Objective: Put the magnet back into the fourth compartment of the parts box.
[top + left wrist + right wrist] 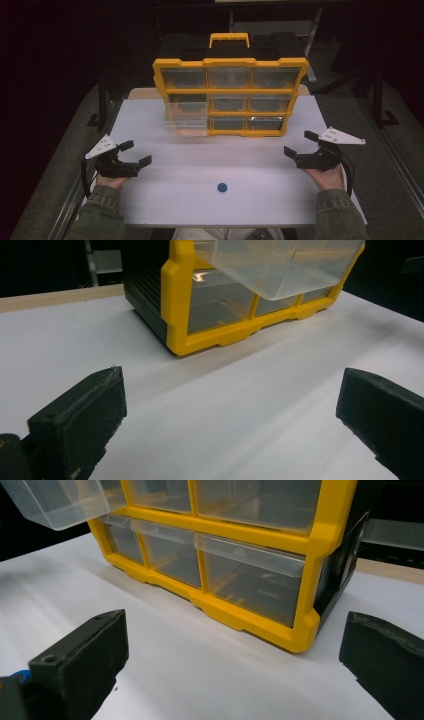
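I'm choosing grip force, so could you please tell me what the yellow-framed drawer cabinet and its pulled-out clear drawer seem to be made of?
The yellow-framed drawer cabinet looks like moulded hard plastic, smooth and slightly glossy, with rounded edges and a black body behind. The pulled-out clear drawer seems thin transparent plastic: the frame shows through it and its walls catch highlights. Both open grippers, left and right, have matte black jaws, possibly plastic or rubber.

Glossy yellow plastic organizer (pixel 230 63), clear plastic drawers (pixel 186 119), matt white tabletop (pixel 200 165).

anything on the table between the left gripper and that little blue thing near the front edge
Nothing visible does. The left gripper sits open at the table's left, and only bare white tabletop lies between it and the small blue piece. The pulled-out clear drawer hangs farther back, off that line.
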Motion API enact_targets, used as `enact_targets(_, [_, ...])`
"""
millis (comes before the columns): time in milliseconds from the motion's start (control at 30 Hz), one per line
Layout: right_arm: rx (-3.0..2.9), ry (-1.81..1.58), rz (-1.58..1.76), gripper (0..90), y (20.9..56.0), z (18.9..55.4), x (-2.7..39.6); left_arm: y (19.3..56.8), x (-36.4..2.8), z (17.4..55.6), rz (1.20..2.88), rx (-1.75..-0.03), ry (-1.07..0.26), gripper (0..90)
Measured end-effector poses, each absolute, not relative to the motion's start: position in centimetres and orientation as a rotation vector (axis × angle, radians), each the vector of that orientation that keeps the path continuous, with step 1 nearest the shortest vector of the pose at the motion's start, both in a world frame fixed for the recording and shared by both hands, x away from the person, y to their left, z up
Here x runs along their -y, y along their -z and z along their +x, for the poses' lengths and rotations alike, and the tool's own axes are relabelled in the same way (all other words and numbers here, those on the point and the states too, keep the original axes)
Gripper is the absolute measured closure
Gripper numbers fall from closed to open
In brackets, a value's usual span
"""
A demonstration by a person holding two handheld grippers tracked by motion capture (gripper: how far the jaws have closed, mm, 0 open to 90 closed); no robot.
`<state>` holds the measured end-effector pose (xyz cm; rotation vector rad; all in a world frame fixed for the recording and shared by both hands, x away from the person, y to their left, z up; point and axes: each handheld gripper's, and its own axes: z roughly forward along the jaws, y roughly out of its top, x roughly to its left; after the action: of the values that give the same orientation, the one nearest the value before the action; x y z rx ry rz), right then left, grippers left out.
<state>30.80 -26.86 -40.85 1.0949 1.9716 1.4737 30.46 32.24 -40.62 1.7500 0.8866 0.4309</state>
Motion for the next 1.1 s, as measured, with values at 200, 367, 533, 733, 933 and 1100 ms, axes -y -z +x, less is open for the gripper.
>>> enact_targets(200, [-1.982,-1.458,1.095,0.0,40.9,30.8,26.8,40.3,-32.2,30.6,1.752,-0.888,-0.414,0.0])
enact_targets(367, [-1.988,-1.455,1.096,0.0,40.9,30.8,26.7,40.0,-31.8,30.6,1.767,-0.875,-0.412,0.0])
enact_targets(533, [-1.992,-1.452,1.095,0.0,41.0,30.8,26.6,39.5,-31.1,30.6,1.788,-0.837,-0.412,0.0])
enact_targets(733, [-2.003,-1.446,1.091,0.0,41.0,30.7,26.5,39.1,-29.9,30.6,1.822,-0.798,-0.410,0.0])
enact_targets(933, [-2.009,-1.444,1.091,0.0,41.0,30.8,26.5,38.8,-29.1,30.6,1.846,-0.769,-0.405,0.0])
enact_targets(1100, [-2.012,-1.444,1.086,0.0,41.1,30.8,26.4,38.3,-28.2,30.6,1.860,-0.741,-0.397,0.0])
